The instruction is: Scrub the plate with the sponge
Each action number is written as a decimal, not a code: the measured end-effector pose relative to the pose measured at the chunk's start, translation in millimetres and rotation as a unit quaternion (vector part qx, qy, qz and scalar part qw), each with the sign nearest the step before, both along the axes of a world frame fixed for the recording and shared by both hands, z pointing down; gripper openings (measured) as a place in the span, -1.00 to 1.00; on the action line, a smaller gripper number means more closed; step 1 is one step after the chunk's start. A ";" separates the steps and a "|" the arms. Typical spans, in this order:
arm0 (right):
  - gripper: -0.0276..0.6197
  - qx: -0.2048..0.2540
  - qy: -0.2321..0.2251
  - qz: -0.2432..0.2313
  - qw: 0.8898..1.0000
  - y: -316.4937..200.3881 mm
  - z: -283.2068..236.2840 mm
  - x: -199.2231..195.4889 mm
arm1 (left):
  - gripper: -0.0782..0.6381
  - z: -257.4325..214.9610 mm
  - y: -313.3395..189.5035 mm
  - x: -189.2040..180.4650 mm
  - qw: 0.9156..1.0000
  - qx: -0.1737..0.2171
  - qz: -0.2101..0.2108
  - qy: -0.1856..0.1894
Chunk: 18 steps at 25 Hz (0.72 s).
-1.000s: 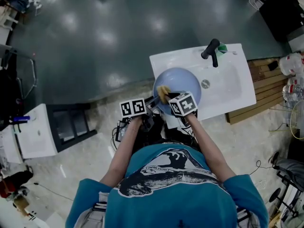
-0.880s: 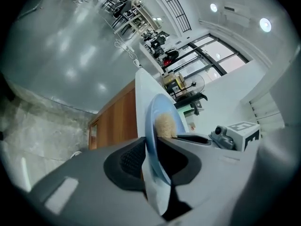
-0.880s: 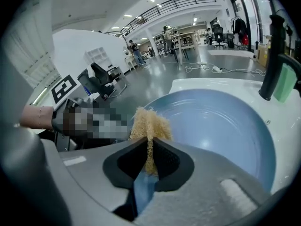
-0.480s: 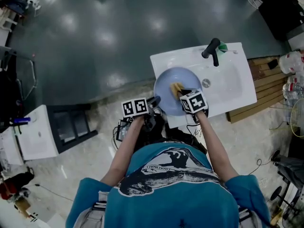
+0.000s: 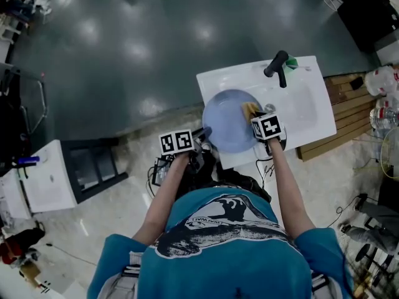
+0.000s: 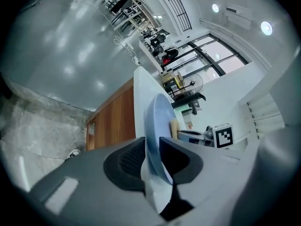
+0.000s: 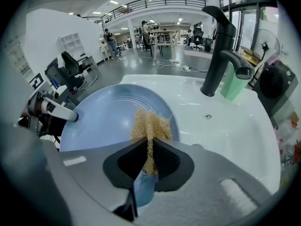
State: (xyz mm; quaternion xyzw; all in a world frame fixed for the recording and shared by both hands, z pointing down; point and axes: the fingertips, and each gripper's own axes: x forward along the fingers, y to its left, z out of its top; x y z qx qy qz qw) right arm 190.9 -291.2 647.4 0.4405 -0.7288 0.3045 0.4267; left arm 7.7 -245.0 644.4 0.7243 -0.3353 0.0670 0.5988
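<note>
A pale blue plate (image 5: 225, 124) is held tilted over the white sink (image 5: 302, 114). My left gripper (image 5: 202, 134) grips the plate's near-left rim; in the left gripper view the rim (image 6: 157, 126) runs between the pads, which press on it while the jaws are opening slightly. My right gripper (image 5: 254, 114) is shut on a tan sponge (image 5: 250, 109), which lies against the plate's right side. In the right gripper view the sponge (image 7: 150, 124) sticks out of the jaws onto the plate (image 7: 103, 121), with the left gripper (image 7: 51, 112) at the plate's far edge.
A black faucet (image 7: 218, 46) and a green cup (image 7: 233, 84) stand at the back of the sink, with the drain (image 7: 208, 117) in the basin. Wooden pallets (image 5: 346, 114) lie right of the sink; a white cabinet (image 5: 37, 173) stands at the left on the floor.
My right gripper has carried the sponge across the plate from its left part to its right side. The left gripper and the plate have barely moved.
</note>
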 end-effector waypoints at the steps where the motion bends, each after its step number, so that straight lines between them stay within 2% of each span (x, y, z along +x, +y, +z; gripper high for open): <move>1: -0.81 0.002 -0.003 0.003 1.000 0.4 -1.1 0.0 | -0.50 0.3 0.0 0.6 1.000 0.000 0.001 -0.001; 4: -0.81 0.014 -0.016 -0.004 1.000 5.4 -10.9 -8.0 | -0.53 5.8 0.9 0.1 1.000 0.003 0.007 -0.019; 9: -0.81 0.013 -0.076 -0.046 0.996 28.1 -26.8 -55.8 | -0.55 10.9 0.5 -3.0 1.000 -0.004 0.004 -0.030; 14: -0.81 -0.011 -0.110 -0.111 0.988 64.9 -30.4 -113.2 | -0.57 10.4 -2.0 -2.4 0.999 -0.003 0.000 -0.032; 18: -0.81 -0.036 -0.110 -0.167 0.979 91.9 -23.4 -144.1 | -0.57 10.1 -2.6 -3.8 0.999 0.000 -0.002 -0.035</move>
